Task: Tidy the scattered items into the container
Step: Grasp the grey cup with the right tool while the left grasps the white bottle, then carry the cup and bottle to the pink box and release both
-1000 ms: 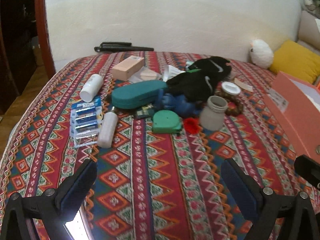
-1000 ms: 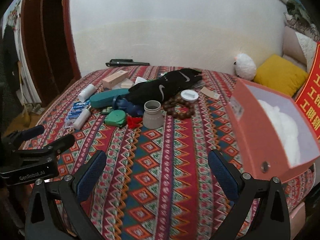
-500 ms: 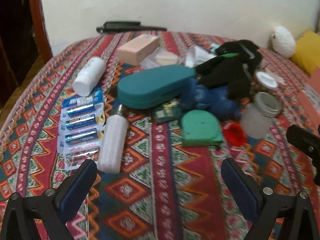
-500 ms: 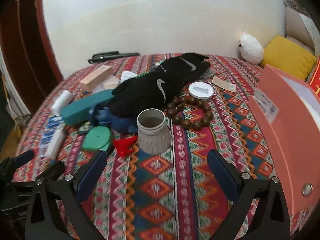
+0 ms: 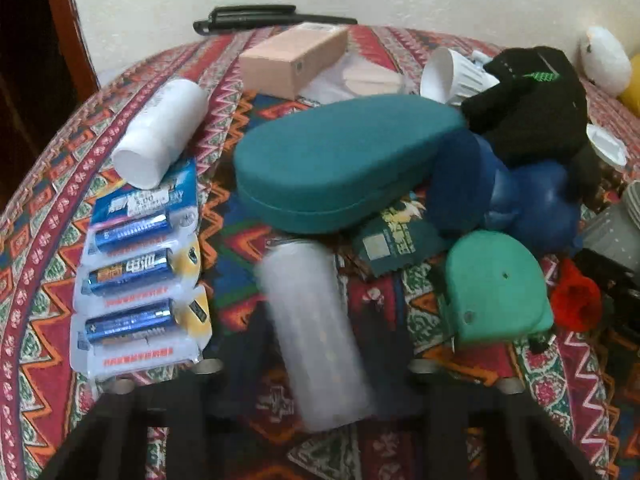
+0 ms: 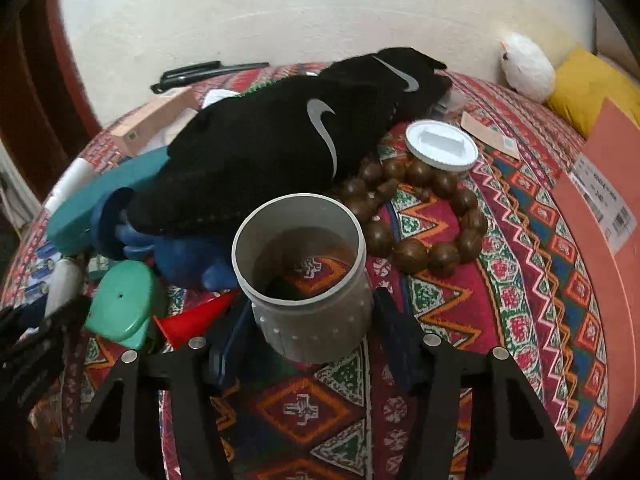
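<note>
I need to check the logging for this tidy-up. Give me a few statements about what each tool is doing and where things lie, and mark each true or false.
1. The right tool straddles the open grey jar. True.
2. The jar's white lid is screwed onto it. False: the lid lies apart, behind the wooden bead bracelet.
3. The left tool has the frosted white bottle between its fingers. True.
4. The battery pack lies to the right of that bottle. False: it lies to its left.
5. The black Nike cloth partly covers the teal case. True.
</note>
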A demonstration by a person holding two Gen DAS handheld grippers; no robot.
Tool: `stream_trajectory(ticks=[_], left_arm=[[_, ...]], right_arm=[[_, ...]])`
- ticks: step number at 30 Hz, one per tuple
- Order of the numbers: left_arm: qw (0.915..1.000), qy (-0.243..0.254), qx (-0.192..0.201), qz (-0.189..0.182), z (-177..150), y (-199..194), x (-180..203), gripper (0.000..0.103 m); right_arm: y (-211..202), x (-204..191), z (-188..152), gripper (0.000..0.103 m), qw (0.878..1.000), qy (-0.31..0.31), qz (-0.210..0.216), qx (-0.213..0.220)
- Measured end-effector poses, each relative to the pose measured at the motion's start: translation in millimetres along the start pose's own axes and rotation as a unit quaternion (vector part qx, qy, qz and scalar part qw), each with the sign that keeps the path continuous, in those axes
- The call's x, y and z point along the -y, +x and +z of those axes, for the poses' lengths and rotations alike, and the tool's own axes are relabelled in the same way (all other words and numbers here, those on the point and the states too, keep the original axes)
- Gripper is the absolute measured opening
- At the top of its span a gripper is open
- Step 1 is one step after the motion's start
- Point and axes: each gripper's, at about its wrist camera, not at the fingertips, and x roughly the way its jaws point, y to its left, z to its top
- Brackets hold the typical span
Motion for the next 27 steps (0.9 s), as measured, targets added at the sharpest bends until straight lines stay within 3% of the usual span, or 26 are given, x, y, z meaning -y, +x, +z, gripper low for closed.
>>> stream_trajectory(ticks=[5,15,27], left_arm=[[0.9995,-0.025,0.000,-0.021,-6.0,-20.3,-6.4,0.026],[0.9984,-0.009,0.041,-0.038,-30.2,-111.2,17.5,0.026],[0.9911,0.055,0.072,-0.098,-93.2,-217.2,101.0,0.027]], right_arm=[[-32.1,13.5,-4.3,0.061,1.000,0.014,0.013,0.020],[-139.3,29.3,-31.8,0.061,0.997,0.005,0.033,0.062],[-250.4,59.2,-113.4,0.061,0.997,-0.008,0.036,0.071]])
